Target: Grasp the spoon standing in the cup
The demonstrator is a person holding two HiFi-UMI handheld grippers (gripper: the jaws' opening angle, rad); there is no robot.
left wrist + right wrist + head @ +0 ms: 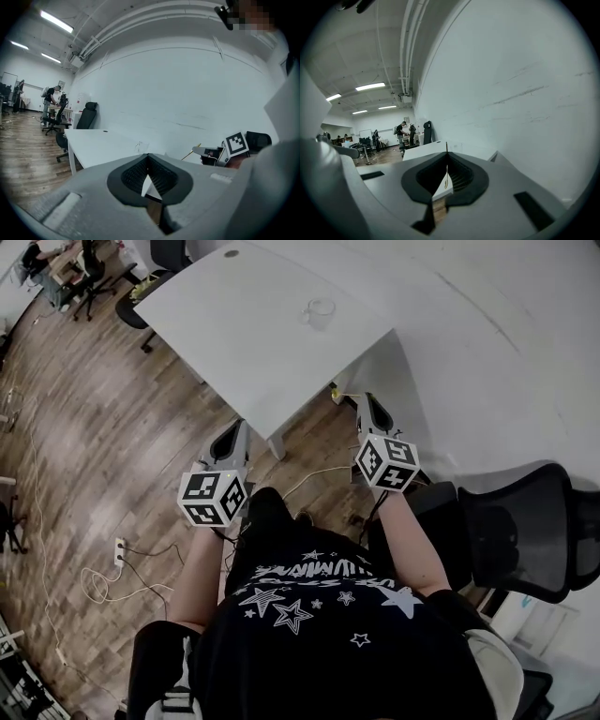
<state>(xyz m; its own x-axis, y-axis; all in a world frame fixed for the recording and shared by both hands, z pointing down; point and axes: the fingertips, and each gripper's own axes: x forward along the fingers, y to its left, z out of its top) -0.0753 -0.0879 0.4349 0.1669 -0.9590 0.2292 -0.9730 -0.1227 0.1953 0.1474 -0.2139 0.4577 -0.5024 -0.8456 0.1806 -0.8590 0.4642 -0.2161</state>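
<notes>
Here, one white table [244,343] fills the upper centre. Two grippers hang below its near edge, the left gripper [234,432] and right gripper [372,409], both closed on nothing. One clear cup [320,312] stands well beyond them, at the upper centre. Its spoon is too small to discern, and the approach and grasp seemingly both remain.

No text can be read; the lettering on the person's black shirt [309,570] is blurred.
</notes>
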